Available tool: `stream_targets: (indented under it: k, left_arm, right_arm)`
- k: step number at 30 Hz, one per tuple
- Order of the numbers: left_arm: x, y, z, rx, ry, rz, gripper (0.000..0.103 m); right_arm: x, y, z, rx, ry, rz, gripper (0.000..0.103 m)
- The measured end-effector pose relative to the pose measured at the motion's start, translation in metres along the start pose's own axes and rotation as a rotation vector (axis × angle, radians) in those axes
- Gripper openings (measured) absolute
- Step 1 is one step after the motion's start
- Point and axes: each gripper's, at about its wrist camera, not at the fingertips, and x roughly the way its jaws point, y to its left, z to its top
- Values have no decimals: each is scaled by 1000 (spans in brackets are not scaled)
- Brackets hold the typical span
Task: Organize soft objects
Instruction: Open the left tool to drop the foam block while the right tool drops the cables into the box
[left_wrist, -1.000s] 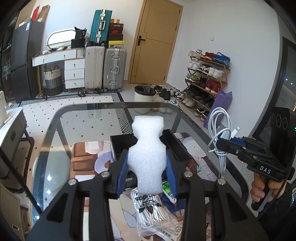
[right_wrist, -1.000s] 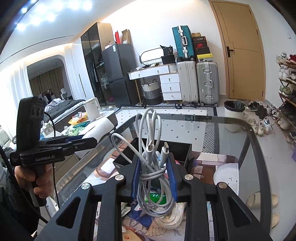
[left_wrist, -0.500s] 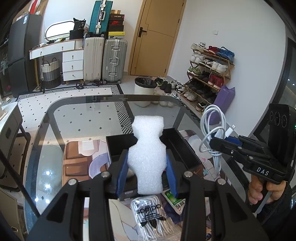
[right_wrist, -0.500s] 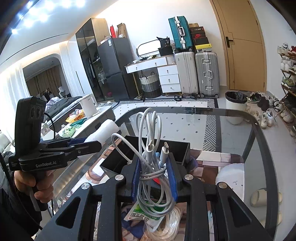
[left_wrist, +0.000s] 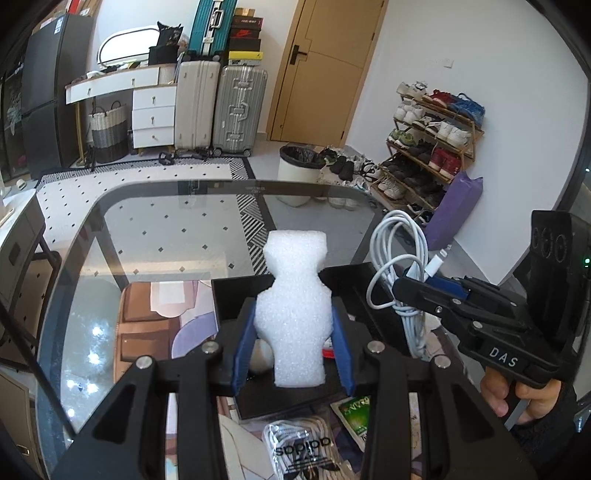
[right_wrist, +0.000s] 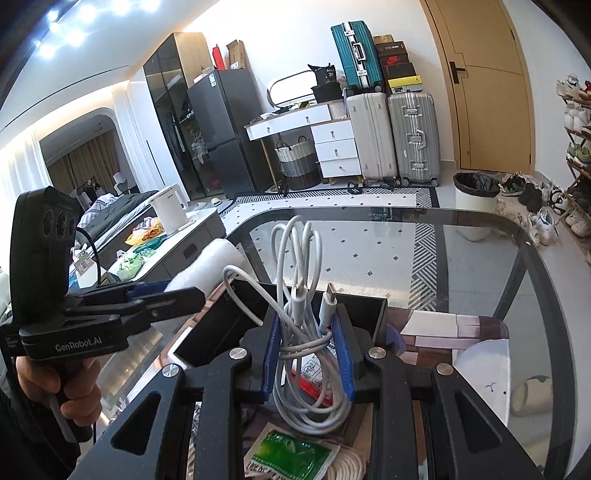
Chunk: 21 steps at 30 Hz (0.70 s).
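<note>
- While both loads are hanging above the black box (left_wrist: 236, 295), you are sitting midway through the sort, by my reading: nothing is being released yet.
- Left gripper (left_wrist: 293, 343): you are clamping its blue pads on the waist of the white foam block (left_wrist: 295, 302), which is standing upright over the box.
- Right gripper (right_wrist: 307, 354): you are pinching the coiled white charging cable (right_wrist: 299, 332), with its plugs pointing up and its loops dangling below the pads.
- Box contents: a pale round item and something red are showing under the foam; what they are cannot be told.
- Remaining items on the glass table (left_wrist: 110, 229): a bagged bundle of white laces (left_wrist: 303, 446) and a green sachet (right_wrist: 291, 458) are lying just in front of the box, apparently waiting.
- Obstruction: the two grippers are crowding the same opening, so you are likely risking a snag between cable loops and foam.
</note>
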Motion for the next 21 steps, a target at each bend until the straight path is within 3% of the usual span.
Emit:
stream_targets:
  k: [8, 10, 14, 16, 17, 18, 21]
  left_arm:
    - [24, 2, -9, 4, 23, 36, 38]
    - [28, 6, -10, 0, 35, 40, 42]
    - [28, 7, -13, 3, 37, 37, 59]
    - [26, 6, -14, 7, 38, 36, 63]
    - [25, 5, -15, 14, 45, 35, 69]
    - [23, 5, -16, 18, 48, 37, 82]
    - [13, 2, -19, 38, 20, 69, 99]
  right_arm:
    - [18, -3, -2, -1, 25, -17, 28]
    - [17, -3, -3, -5, 26, -18, 34]
    - [11, -2, -4, -27, 15, -20, 43]
    - [8, -1, -5, -34, 12, -33, 45]
    - [6, -1, -6, -39, 14, -34, 45]
    - [5, -1, -7, -42, 17, -36, 47]
    - [-2, 1, -10, -58, 22, -44, 65]
